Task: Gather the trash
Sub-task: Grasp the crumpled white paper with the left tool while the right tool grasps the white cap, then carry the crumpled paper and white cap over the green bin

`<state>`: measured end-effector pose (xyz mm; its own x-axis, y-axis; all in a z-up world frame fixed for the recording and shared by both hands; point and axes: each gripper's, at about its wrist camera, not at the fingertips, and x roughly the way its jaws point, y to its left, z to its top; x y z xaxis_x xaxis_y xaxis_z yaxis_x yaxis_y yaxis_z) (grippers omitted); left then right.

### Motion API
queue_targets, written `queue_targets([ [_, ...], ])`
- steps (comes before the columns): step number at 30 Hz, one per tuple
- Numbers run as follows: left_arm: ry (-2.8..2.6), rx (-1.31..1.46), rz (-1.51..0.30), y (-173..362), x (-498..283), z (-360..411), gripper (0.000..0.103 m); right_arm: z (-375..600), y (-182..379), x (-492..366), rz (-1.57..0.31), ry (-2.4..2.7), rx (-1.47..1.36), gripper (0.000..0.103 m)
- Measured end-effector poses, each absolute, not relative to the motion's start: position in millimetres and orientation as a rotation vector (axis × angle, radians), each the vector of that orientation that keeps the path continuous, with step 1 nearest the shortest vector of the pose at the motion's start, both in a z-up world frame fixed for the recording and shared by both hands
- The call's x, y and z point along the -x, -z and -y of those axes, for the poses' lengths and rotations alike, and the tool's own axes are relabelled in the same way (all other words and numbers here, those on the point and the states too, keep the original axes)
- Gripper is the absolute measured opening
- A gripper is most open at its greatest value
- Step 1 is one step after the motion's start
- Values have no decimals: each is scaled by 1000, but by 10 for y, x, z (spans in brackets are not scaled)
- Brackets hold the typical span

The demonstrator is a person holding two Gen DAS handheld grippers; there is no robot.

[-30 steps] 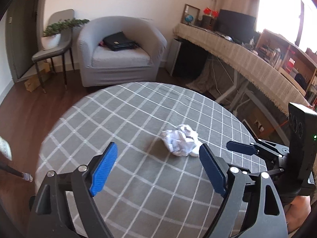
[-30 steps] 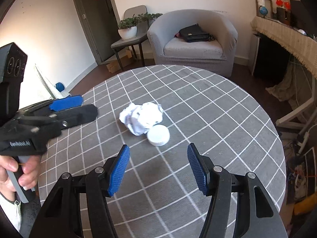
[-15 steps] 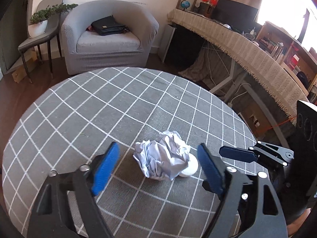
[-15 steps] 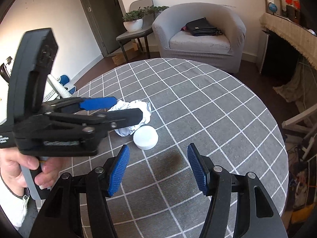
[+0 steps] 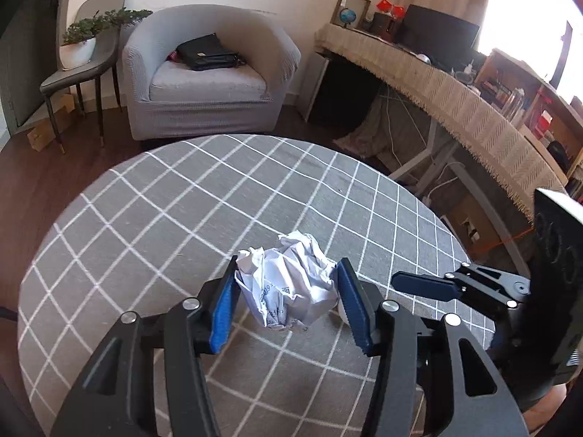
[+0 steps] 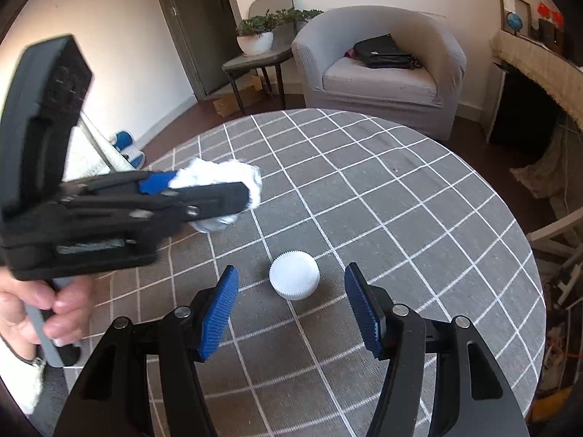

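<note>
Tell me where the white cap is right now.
In the right wrist view the white cap sits on the checked table, just ahead of the right tool, between its closing jaws, untouched.

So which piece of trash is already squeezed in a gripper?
The crumpled paper ball. The left gripper is closing, with its blue pads on both sides of it. The round white cap just sits on the table, untouched, in front of the right gripper.
</note>
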<state>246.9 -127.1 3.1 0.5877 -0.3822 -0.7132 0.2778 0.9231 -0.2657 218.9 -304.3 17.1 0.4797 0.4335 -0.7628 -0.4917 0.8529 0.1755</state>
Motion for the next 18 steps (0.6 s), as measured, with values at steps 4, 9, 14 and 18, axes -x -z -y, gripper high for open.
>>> queue_targets([
  [4, 373, 148, -861, -38, -2413, 1078, 55, 2931, -116, -2218, -916, -512, 114, 44],
  [9, 352, 178, -860, -50, -2331, 884, 55, 2896, -109, -2169, -902, -463, 134, 30],
  [14, 329, 198, -856, -90, -2169, 675, 55, 2799, -113, -2008, -900, -460, 134, 30],
  [18, 311, 209, -845, -162, -1959, 523, 55, 2689, -153, -1820, -889, -470, 137, 30],
])
